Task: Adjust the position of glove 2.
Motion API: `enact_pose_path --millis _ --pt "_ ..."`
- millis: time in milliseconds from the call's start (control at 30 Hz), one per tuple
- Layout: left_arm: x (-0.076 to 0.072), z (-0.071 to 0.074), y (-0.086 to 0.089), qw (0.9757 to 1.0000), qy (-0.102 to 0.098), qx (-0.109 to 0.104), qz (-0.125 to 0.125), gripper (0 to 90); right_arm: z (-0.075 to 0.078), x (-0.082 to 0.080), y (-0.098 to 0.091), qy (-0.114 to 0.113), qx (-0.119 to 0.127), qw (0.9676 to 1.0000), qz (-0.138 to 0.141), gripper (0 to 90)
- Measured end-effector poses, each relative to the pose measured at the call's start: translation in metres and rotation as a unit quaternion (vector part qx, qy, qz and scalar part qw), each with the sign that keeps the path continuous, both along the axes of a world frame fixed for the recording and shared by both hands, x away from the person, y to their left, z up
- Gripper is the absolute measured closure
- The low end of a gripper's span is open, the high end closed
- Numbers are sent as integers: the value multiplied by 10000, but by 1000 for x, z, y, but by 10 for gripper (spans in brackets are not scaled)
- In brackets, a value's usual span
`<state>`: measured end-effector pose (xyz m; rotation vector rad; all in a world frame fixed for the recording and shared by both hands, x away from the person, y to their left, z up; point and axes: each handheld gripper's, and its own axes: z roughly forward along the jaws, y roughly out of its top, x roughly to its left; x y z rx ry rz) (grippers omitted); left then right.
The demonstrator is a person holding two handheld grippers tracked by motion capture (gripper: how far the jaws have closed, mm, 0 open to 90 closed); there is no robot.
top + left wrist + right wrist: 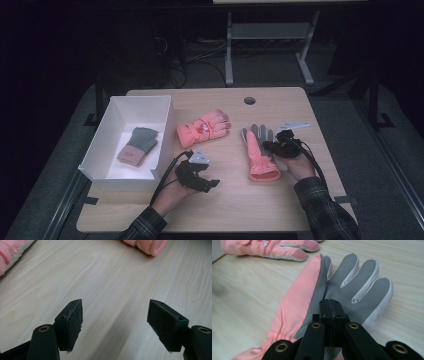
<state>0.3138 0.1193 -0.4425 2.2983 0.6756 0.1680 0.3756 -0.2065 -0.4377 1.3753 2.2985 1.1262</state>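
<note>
Two winter gloves lie on the pale wooden worktop (220, 205), and a white open box (161, 125) with a green and pink knit glove (138, 145) inside stands at its left edge. The coral padded glove lying palm-down (204, 127) rests just beside the box. The coral glove with the grey textured palm (257, 150) lies to the right of it, with its long axis running from the cuff near the person toward the fingers at the far side. The right hand-held gripper (332, 312) is directly on this glove, its jaws pressed together on the grey palm fabric. The left hand-held gripper (212, 184) hovers near the box with its jaws apart and nothing between them. Bare wood separates the two gloves, so the way toward the box looks free.
</note>
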Motion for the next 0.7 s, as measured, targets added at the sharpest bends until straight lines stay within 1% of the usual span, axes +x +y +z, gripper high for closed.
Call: enact_pose_path --millis 67,133,167,200,267,300,333,400,433,467,500,533,567,600,633,667,700 --pt "0 1 0 10000 3 -33 16 281 1 -7 1 -27 27 10000 30 896" --pt "0 1 0 10000 1 -49 24 281 2 -17 3 8 45 9999 111 896" --pt "0 1 0 10000 1 -49 24 281 2 -17 3 8 45 9999 111 896" --pt "0 1 -1 10000 12 -41 15 280 3 -27 6 17 48 9998 187 896" --pt "0 0 -2 10000 21 -26 -8 280 3 -35 9 23 31 9996 270 896" --pt "0 0 -2 10000 21 -26 -8 280 3 -35 9 23 31 9996 270 896" --pt "0 0 -1 10000 19 -24 -6 280 3 -43 9 39 33 9996 288 895" --pt "0 0 -1 10000 17 -23 0 280 1 -50 11 78 50 9994 340 895" --pt "0 0 -1 10000 9 -25 6 280 1 -50 11 78 50 9994 340 895" --pt "0 0 -1 10000 12 -70 38 280 -1 -55 12 108 43 9991 399 894" --pt "1 1 -1 10000 11 -61 32 280 -1 -57 13 149 54 9991 383 888" --pt "0 0 -2 9999 21 -98 51 280 -1 -58 14 121 40 9991 413 869" --pt "1 1 -2 10000 20 -43 4 280 -1 -58 14 100 7 9990 442 849" --pt "1 1 -2 10000 17 -37 -9 280 -1 -59 14 61 7 9991 418 816" --pt "1 1 -2 10000 17 -37 -9 280 -1 -59 14 61 7 9991 418 816" --pt "1 0 -4 10000 21 -16 -37 280 2 -60 11 -20 41 9991 423 729" --pt "0 -1 -4 10000 19 -5 -57 280 4 -61 10 -55 54 9990 434 700"
